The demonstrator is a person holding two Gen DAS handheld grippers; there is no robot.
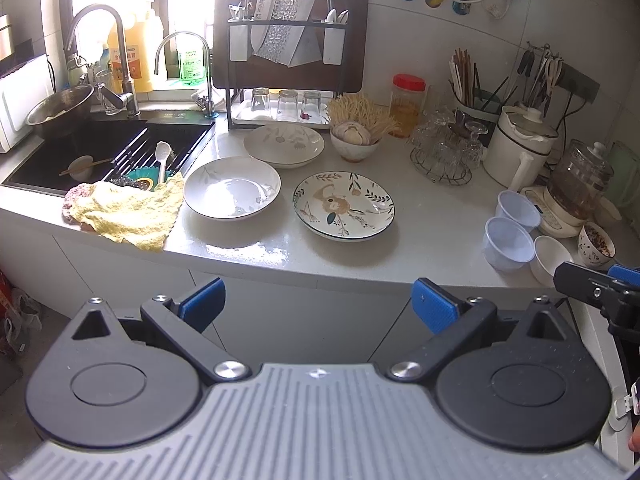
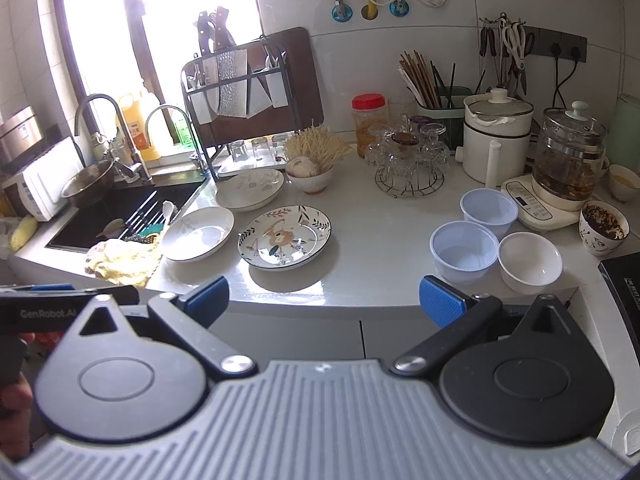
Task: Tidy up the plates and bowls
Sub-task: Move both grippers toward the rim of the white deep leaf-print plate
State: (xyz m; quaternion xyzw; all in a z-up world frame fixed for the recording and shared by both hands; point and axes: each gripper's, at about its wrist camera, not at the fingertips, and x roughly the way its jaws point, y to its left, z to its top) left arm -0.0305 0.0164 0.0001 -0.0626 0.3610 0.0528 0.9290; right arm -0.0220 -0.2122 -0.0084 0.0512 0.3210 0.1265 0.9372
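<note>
Both the left gripper (image 1: 318, 304) and the right gripper (image 2: 324, 302) hang with fingers spread wide and empty, short of the counter (image 1: 420, 216). There lie the flowered plate (image 1: 344, 205), two pale plates (image 1: 232, 189) and the plastic bowls (image 2: 464, 251). Only the right view shows the stove corner (image 2: 624, 280), cut off at the edge.

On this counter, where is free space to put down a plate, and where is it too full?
The widest bare patch lies between the floral plate and the two clear plastic bowls, in front of the glass rack. A narrower strip runs along the counter's front edge. The back wall and right corner by the kettle are crowded.
</note>
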